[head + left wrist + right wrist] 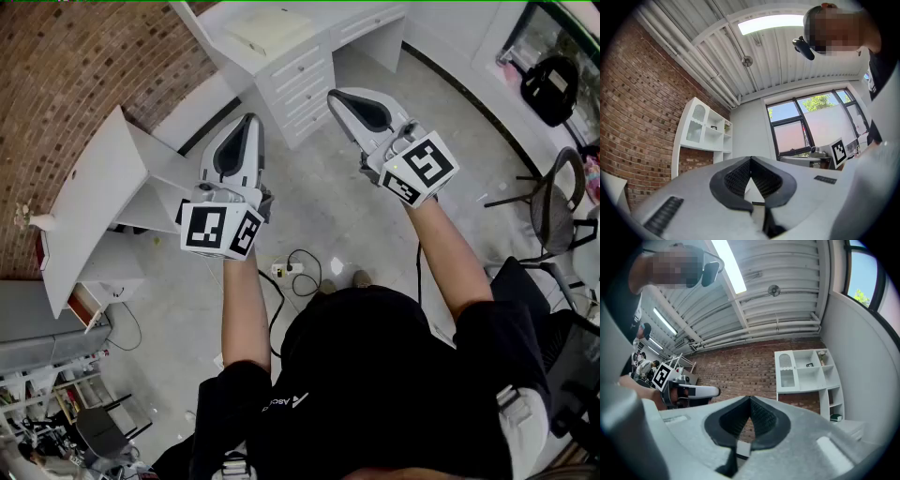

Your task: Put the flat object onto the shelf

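Observation:
A white shelf unit (98,192) stands against the brick wall at the left; it also shows in the left gripper view (704,131) and the right gripper view (808,373). A pale flat slab (267,28) lies on top of a white desk (305,70) at the far middle. My left gripper (248,120) is raised in front of me, shut and holding nothing. My right gripper (334,94) is raised beside it, also shut and holding nothing. Both point up and away, clear of the shelf and the desk. Each gripper view shows the other gripper's marker cube.
A power strip with a black cable (291,270) lies on the concrete floor by my feet. A chair (562,206) and a black bag (551,86) are at the right. A small green thing (836,417) sits low in the shelf. Windows (806,122) fill one wall.

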A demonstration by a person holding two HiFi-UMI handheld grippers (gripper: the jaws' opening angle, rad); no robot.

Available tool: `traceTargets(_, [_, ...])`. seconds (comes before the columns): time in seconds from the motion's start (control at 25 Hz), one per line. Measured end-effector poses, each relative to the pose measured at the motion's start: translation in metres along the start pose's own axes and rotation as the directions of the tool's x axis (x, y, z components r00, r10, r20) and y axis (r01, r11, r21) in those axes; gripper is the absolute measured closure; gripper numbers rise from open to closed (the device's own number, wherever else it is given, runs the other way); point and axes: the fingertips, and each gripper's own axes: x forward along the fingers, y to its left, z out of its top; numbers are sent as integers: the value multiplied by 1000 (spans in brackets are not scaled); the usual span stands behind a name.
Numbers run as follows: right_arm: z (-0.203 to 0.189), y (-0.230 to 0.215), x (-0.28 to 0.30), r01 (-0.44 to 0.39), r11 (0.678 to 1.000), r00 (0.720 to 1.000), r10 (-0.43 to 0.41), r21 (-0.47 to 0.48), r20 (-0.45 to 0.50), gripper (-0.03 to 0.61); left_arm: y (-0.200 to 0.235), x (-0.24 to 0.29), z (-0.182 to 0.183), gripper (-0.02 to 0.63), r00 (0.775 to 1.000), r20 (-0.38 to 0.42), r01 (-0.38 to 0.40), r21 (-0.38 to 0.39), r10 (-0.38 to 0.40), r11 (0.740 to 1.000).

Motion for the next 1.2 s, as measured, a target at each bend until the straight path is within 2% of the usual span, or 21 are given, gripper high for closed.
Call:
traceTargets(0.28, [7, -3, -12, -32, 999, 999, 32, 8, 12, 578, -13, 3, 4, 615, 1000, 12, -10, 3, 10, 1000])
traceTargets(0.88, [10, -52, -32, -78, 996, 997, 79, -37, 22, 578, -33, 44, -12, 615, 998, -2, -55, 27, 55, 998])
traceTargets(1.04, [3, -67, -23, -78, 997, 997, 78, -22, 26, 577, -25, 60, -17, 615, 999, -5, -54, 33, 54, 998])
traceTargets(1.2, [-12, -89, 1, -80, 996, 997, 81, -25, 12, 578, 2, 83, -30, 615, 998, 1, -66, 33, 66, 997])
